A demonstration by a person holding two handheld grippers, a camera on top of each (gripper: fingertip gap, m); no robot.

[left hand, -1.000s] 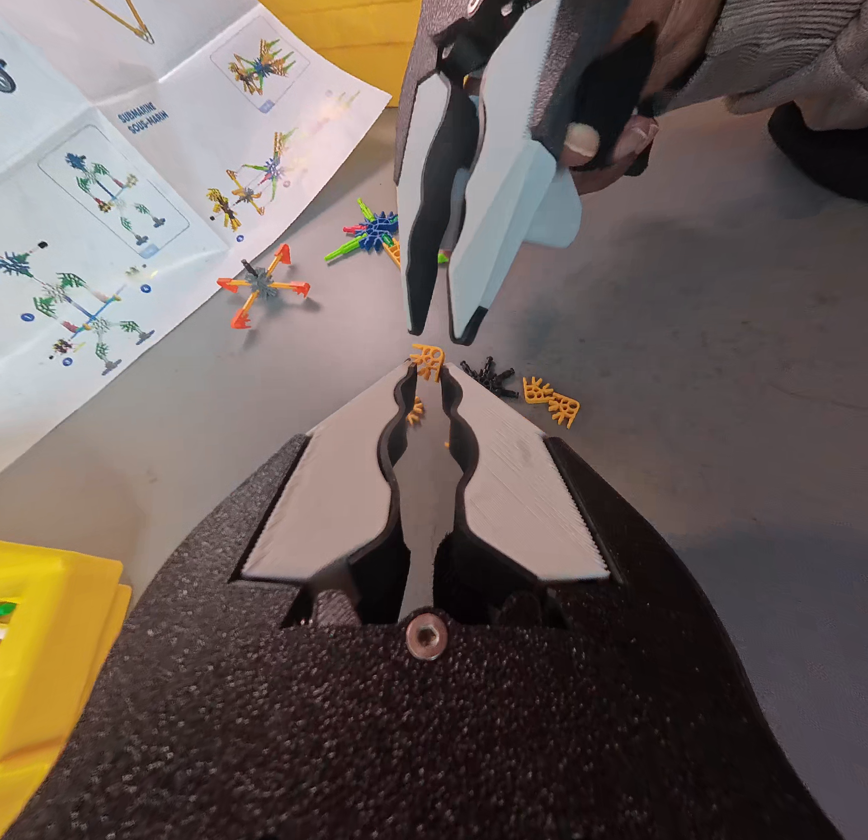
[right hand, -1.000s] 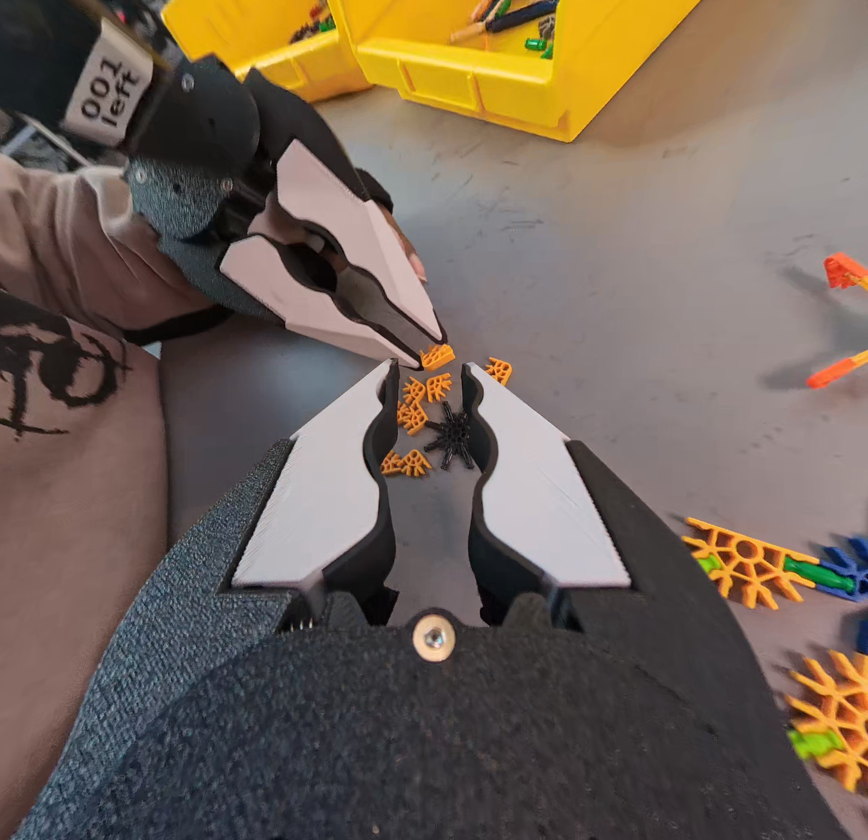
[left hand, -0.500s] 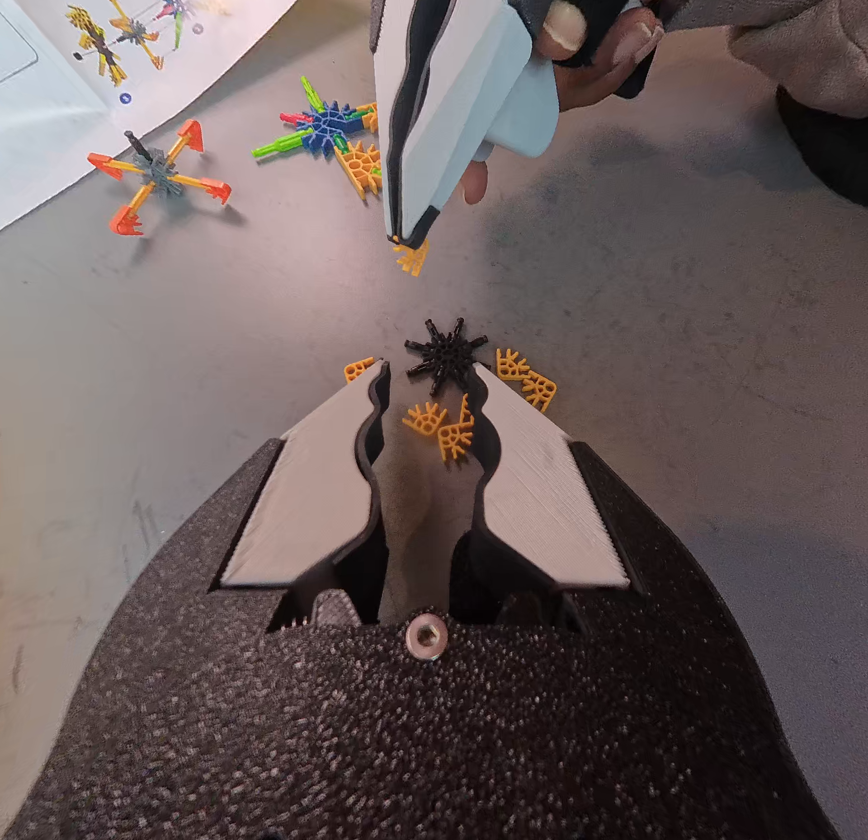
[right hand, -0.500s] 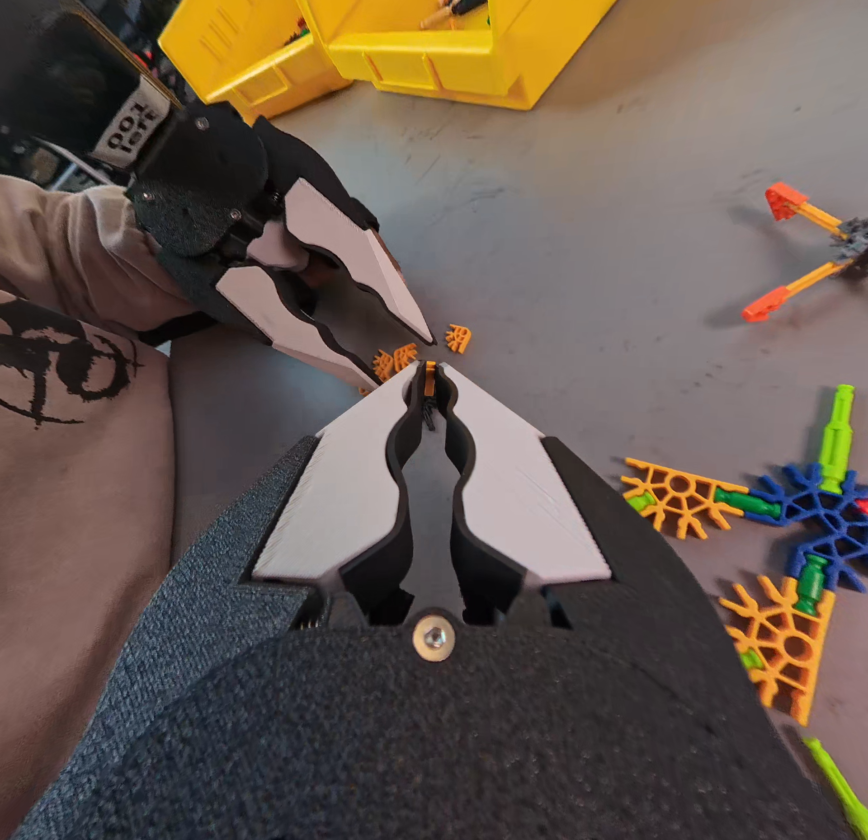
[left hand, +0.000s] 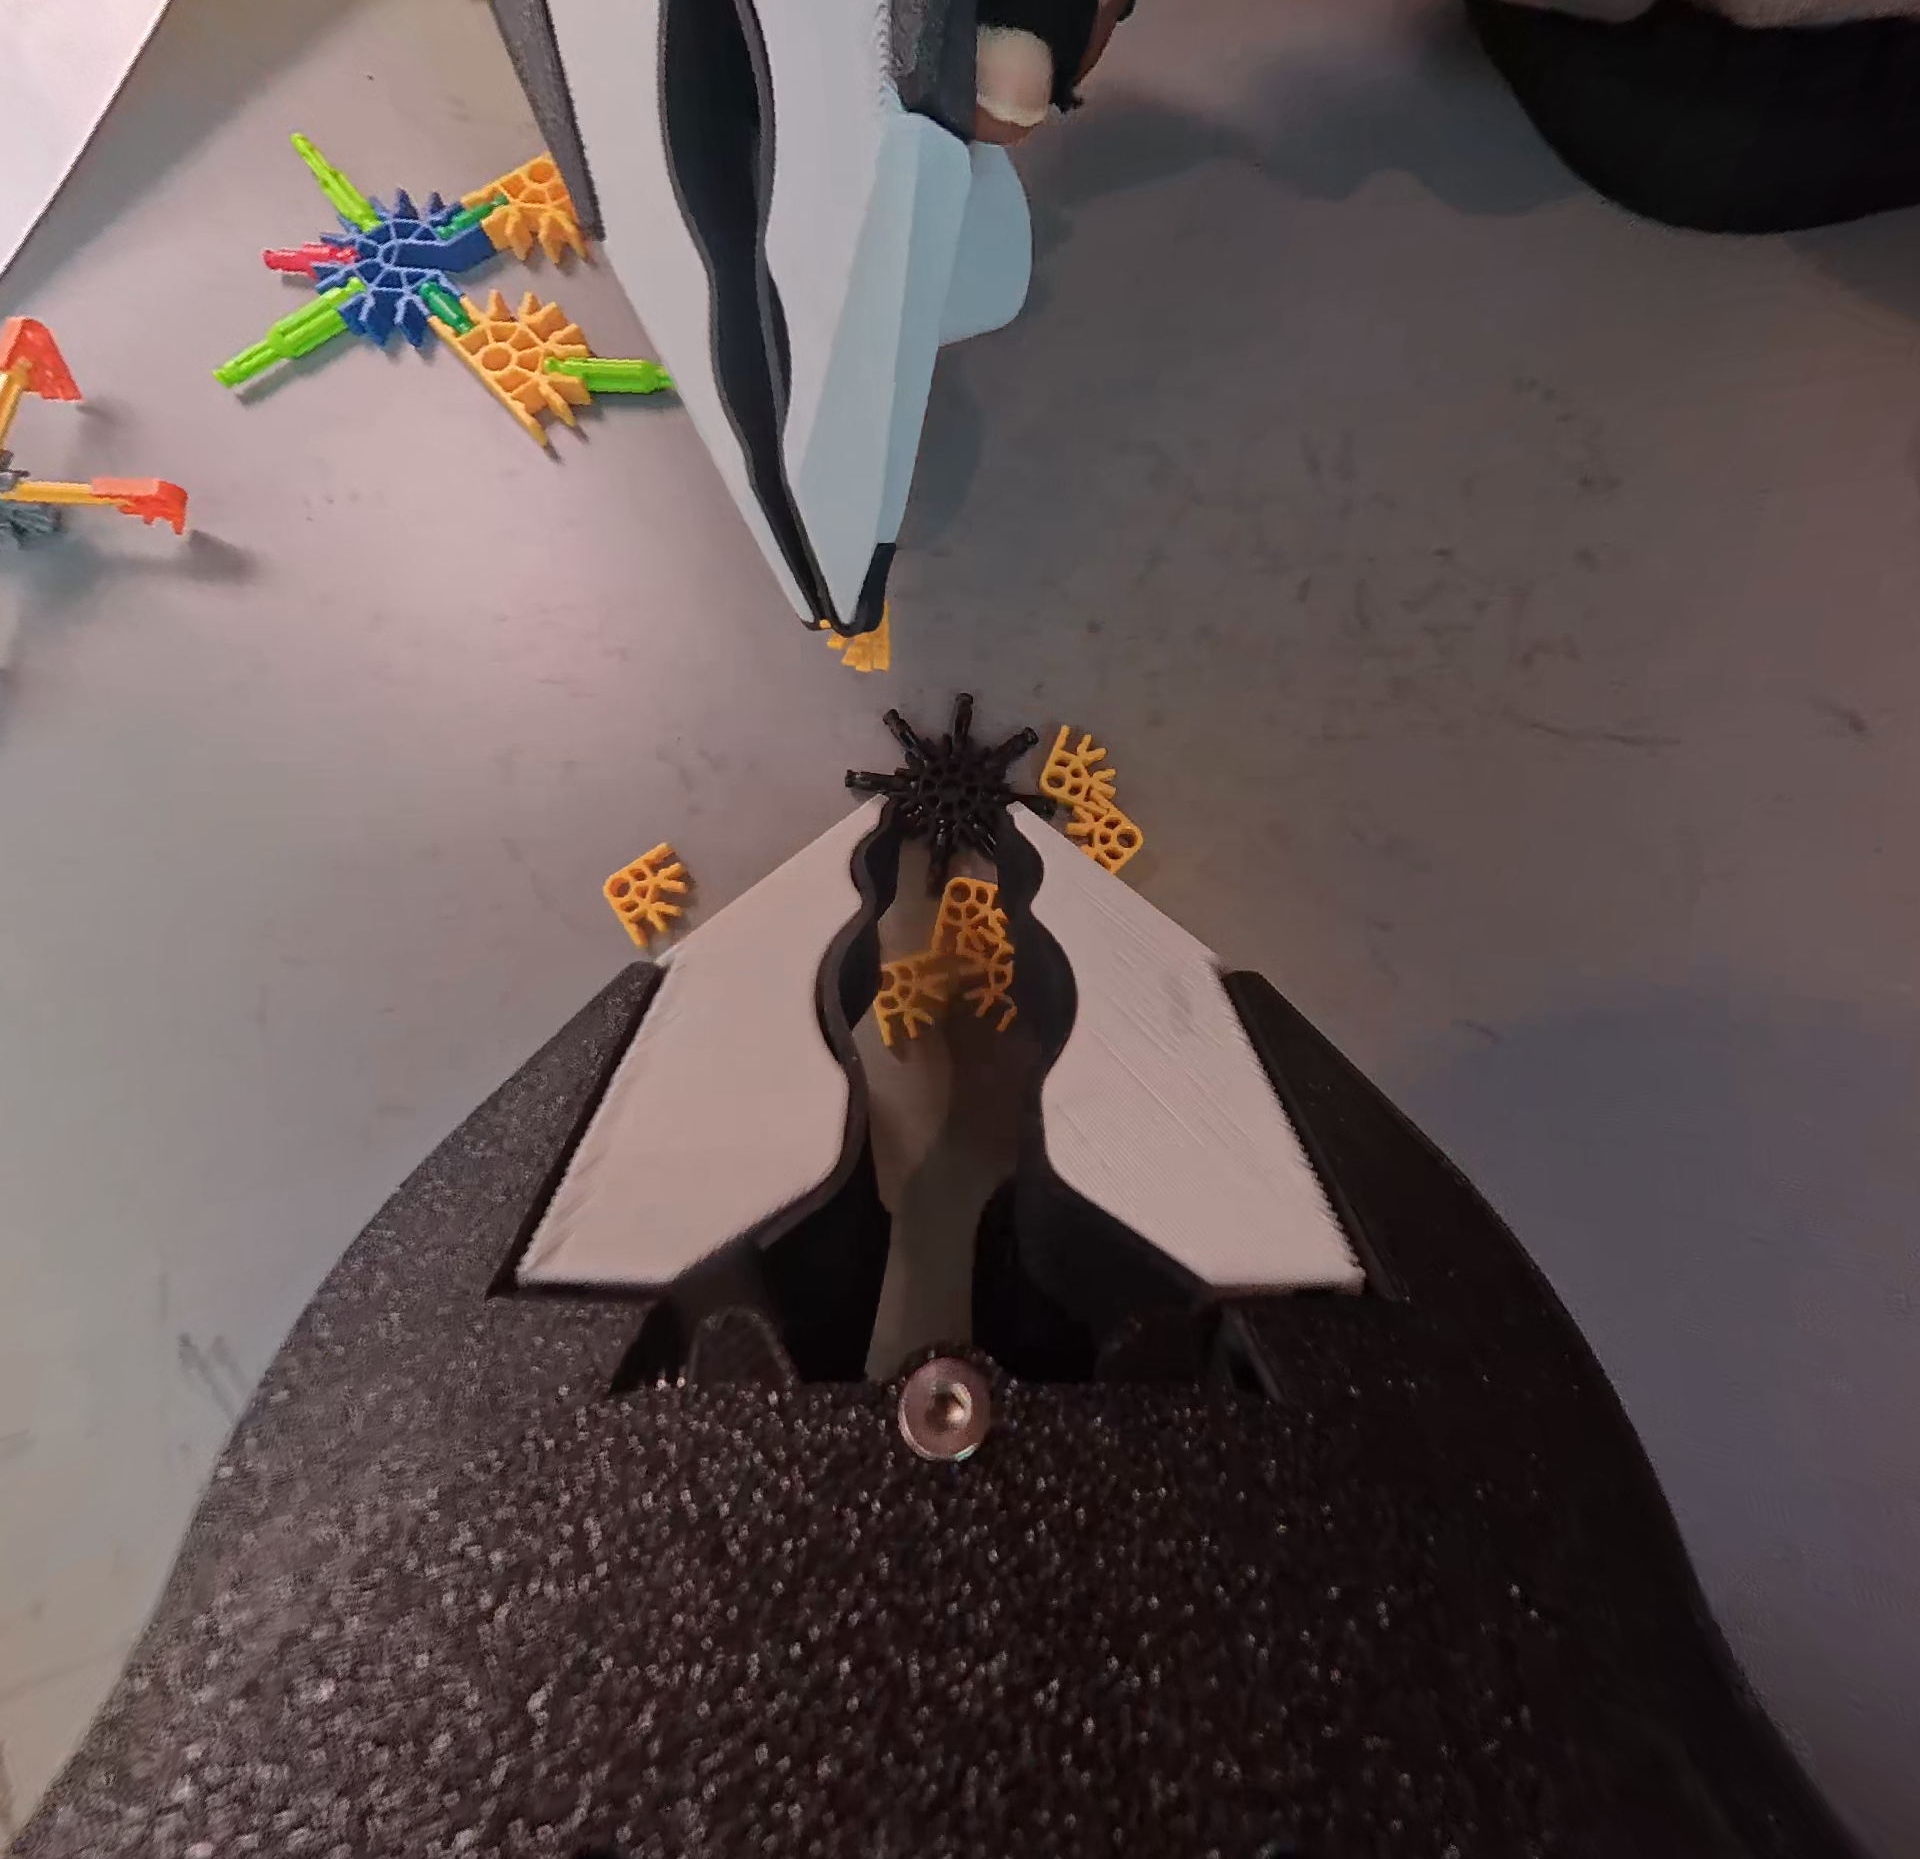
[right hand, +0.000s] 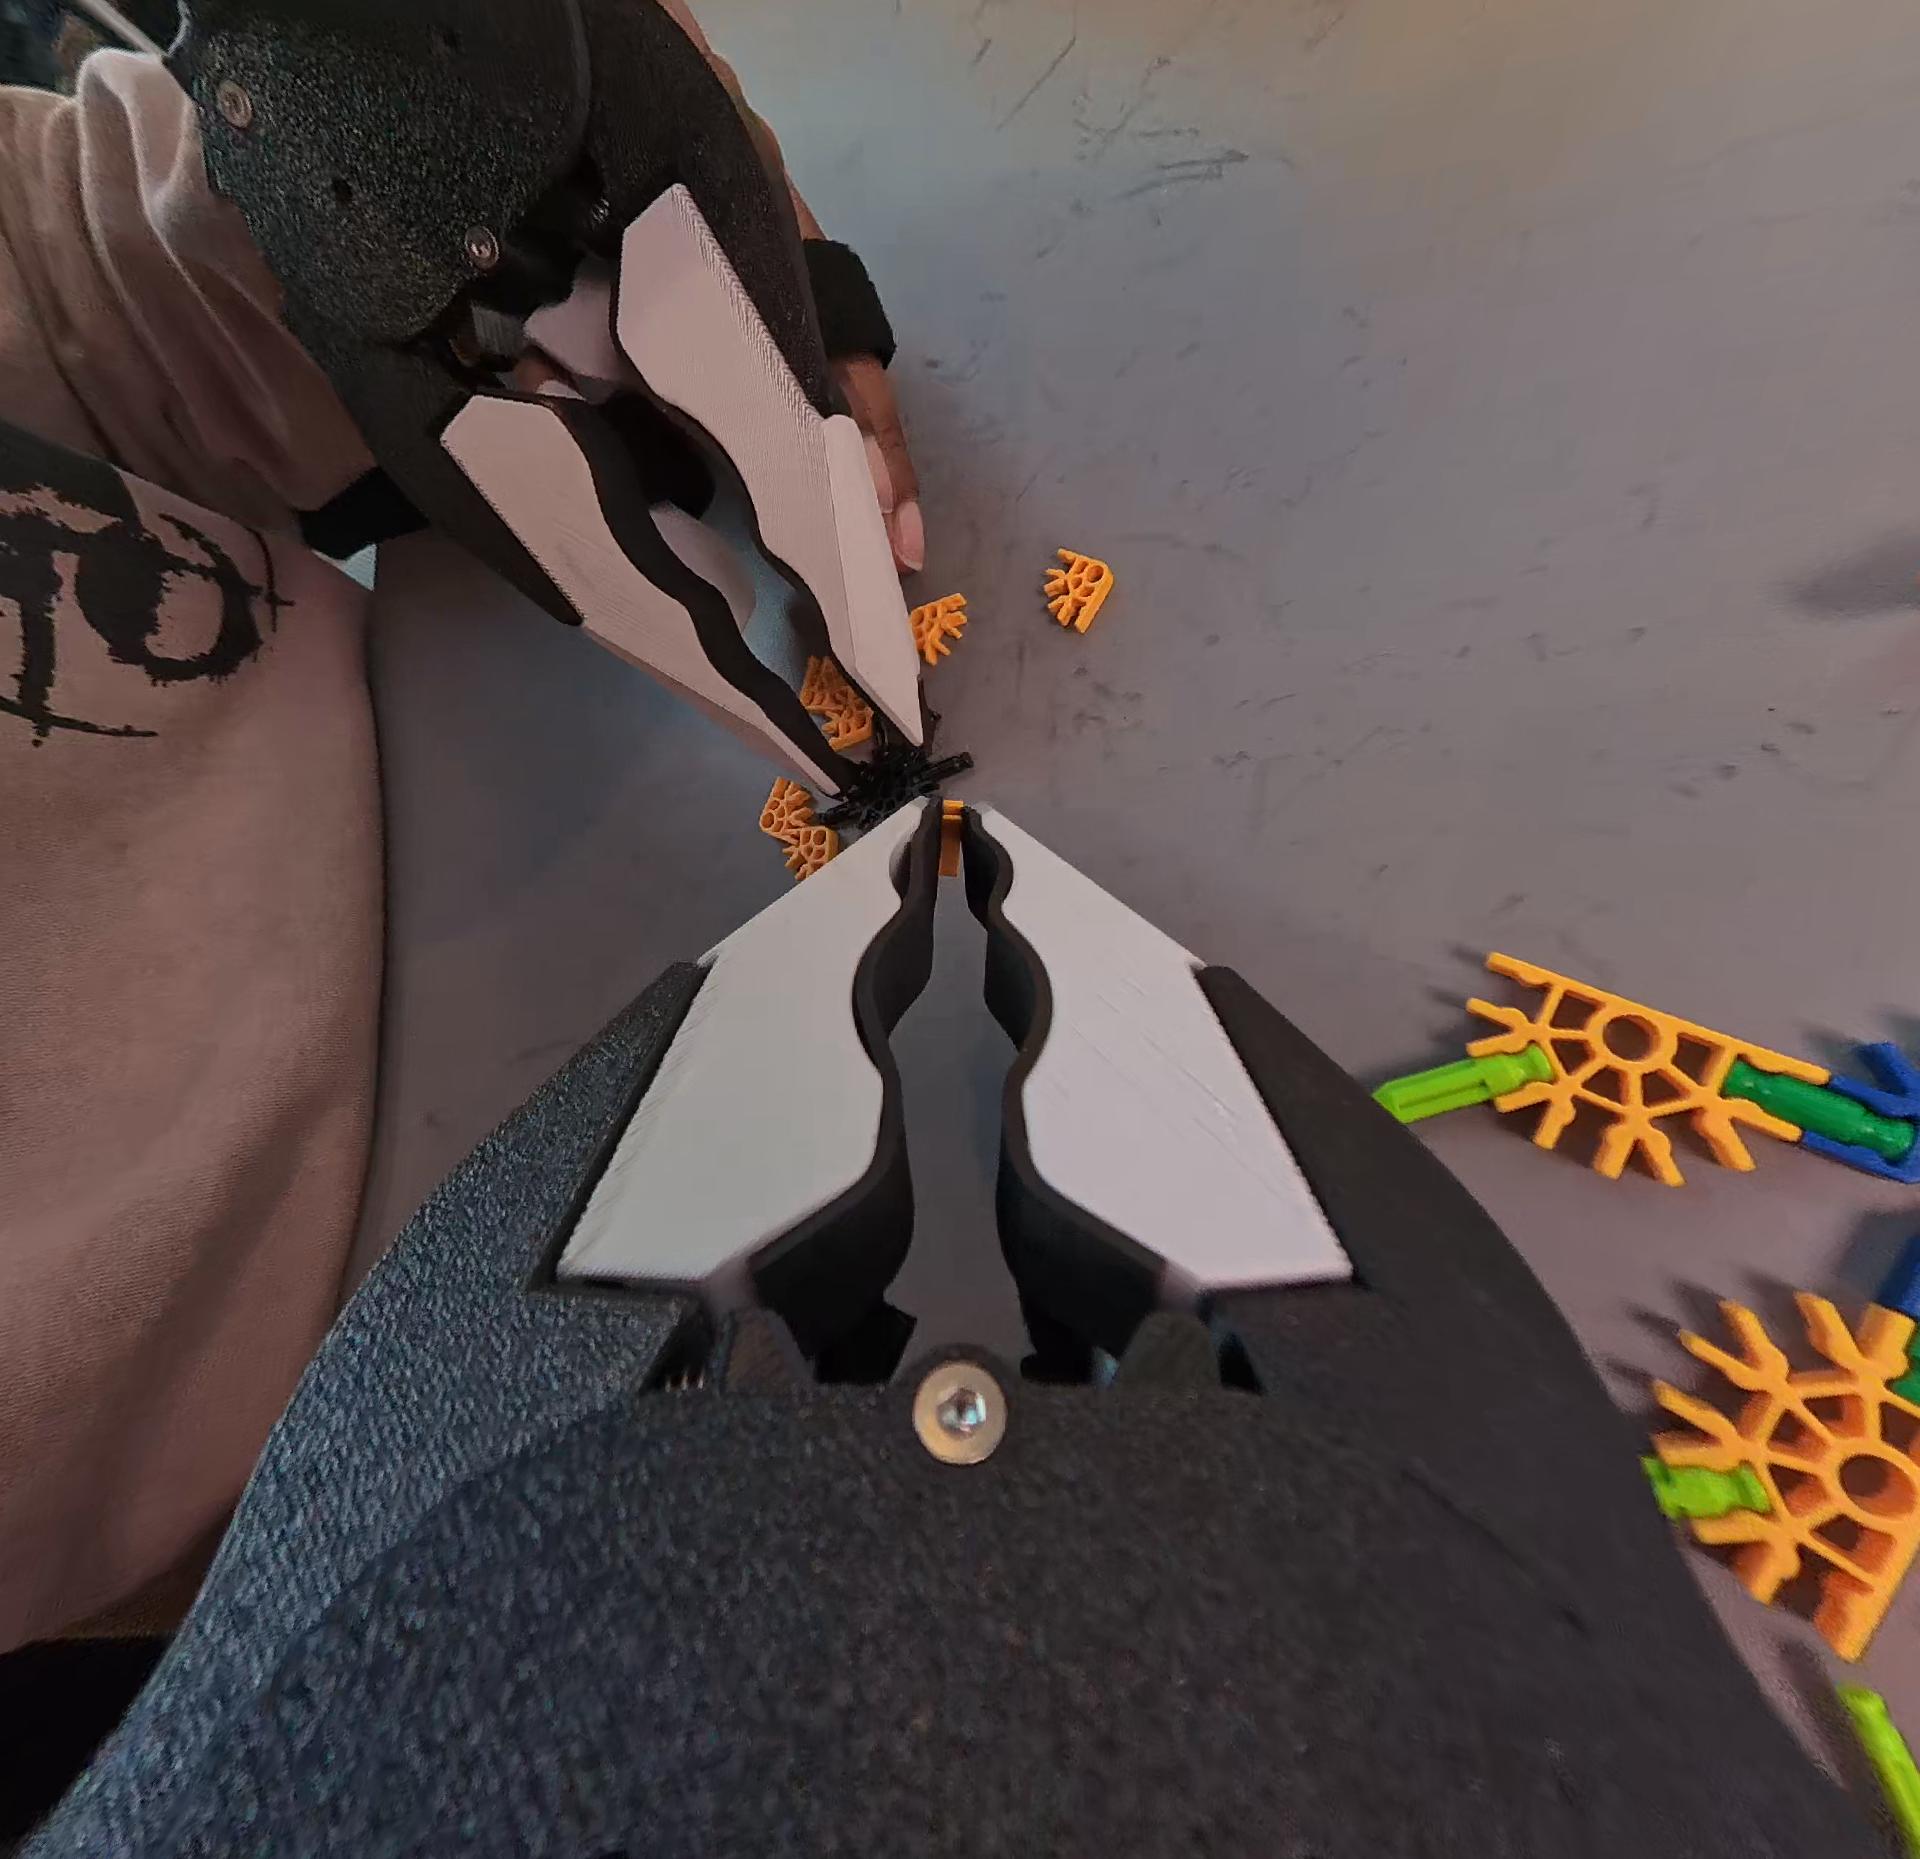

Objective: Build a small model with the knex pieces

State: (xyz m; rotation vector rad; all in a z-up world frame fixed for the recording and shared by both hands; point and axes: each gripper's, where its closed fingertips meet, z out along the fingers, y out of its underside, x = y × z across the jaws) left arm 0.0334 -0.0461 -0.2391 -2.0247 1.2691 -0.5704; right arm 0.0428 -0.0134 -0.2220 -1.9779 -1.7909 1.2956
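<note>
My left gripper (left hand: 948, 807) is nearly closed around a black snowflake connector (left hand: 951, 783) lying flat on the grey table (left hand: 1455, 666), spokes spread all ways. My right gripper (right hand: 951, 810) pinches a small orange connector (right hand: 950, 838) edge-on, long side along my fingers, tips just beside the black piece. No writing shows on these parts.

The counter (left hand: 1455, 562) looks matt grey and scuffed. Both tongs have rough, grainy black plastic bodies with finely ribbed pale fingers (left hand: 1174, 1113). The black snowflake connector (left hand: 951, 786) and small orange connectors (left hand: 644, 890) are smooth plastic.
</note>
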